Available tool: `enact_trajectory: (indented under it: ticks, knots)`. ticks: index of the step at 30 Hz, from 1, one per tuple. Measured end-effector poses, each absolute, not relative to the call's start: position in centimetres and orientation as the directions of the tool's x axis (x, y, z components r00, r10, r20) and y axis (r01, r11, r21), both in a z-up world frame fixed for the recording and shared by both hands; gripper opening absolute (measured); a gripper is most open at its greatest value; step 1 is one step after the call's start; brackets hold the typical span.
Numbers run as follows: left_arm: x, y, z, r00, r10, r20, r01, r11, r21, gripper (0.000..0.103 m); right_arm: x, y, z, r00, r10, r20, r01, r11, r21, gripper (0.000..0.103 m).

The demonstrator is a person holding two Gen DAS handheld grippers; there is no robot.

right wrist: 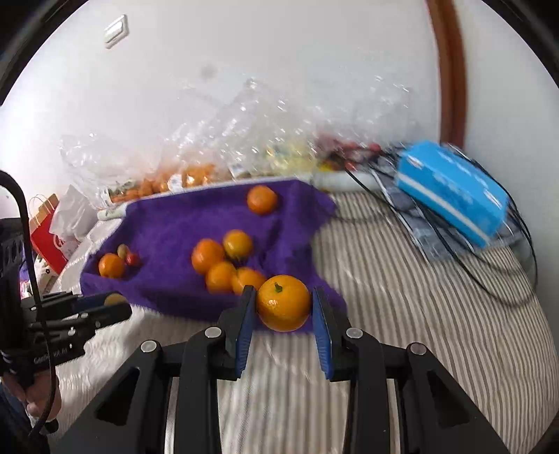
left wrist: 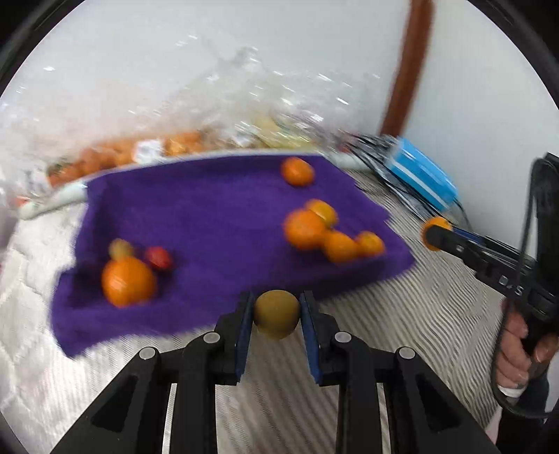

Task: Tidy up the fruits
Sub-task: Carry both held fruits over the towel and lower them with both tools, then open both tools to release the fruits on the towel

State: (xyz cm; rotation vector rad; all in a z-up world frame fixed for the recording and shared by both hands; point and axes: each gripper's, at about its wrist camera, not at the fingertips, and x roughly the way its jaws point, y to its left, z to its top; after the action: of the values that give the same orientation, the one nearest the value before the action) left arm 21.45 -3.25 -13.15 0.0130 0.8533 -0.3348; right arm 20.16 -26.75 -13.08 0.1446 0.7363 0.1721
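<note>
Clamping a small round olive-green fruit (left wrist: 276, 313) between its blue pads, the left gripper (left wrist: 276, 314) hangs above the near edge of a fuzzy purple towel (left wrist: 216, 223) spread on a striped beige bedcover (left wrist: 401, 331). The right gripper (right wrist: 283, 309) is likewise closed on fruit: a glossy orange mandarin with a green stem stub (right wrist: 283, 307), pressed between its blue pads over the towel's near corner.

On the towel lie a lone mandarin near the far edge (right wrist: 262, 199), a cluster of four mandarins (right wrist: 223, 260) in the middle, and at the left side a large orange (left wrist: 128, 281) with a small red fruit (left wrist: 159, 257) and a small greenish fruit (left wrist: 121, 248) just beside it.

The left wrist view shows the right gripper from the side, with a person's hand (left wrist: 517, 352) round its handle, and the held mandarin only as an orange sliver at the tips. The right wrist view alone shows the mandarin's stem, a wall switch (right wrist: 117, 30), and a red paper bag (right wrist: 49, 230) beside the bed. Both views show crumpled clear plastic bags (right wrist: 216, 139) of fruit along the wall and a blue rectangular box (right wrist: 454, 192) at the right, all blurred.
</note>
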Motion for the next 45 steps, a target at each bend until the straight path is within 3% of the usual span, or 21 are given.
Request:
enact_trajectory:
  ticks: [14,22,37,42,45]
  knots:
    - [28.2,-0.6,-13.4,0.631,-0.202,-0.749,0.160,0.979,-0.128,0.026,28.4,-23.7,-14.2,0.698,0.207,-0.686,-0.143,0.978,0.150,0.032]
    - [29.7,-1.2,-16.2,0.593,-0.171,-0.787,0.149,0.984,-0.102,0.026,29.0,-22.8,-15.8,0.681,0.175,-0.711,-0.159,0.983,0.090,0.032]
    - [29.5,-1.3,-16.3,0.605,-0.160,-0.780,0.145,0.985,-0.090,0.028,28.9,-22.1,-16.5,0.678,0.161,-0.717,-0.168,0.984,0.062,0.032]
    - [28.9,-1.5,-14.9,0.614,-0.144,-0.776,0.144,0.987,-0.069,0.043,27.9,-22.1,-15.2,0.709,0.183,-0.681,-0.171,0.981,0.086,0.059]
    - [27.9,-1.2,-13.0,0.633,-0.176,-0.754,0.154,0.983,-0.100,0.049,27.0,-21.7,-13.4,0.728,0.157,-0.668,-0.152,0.986,0.065,0.067]
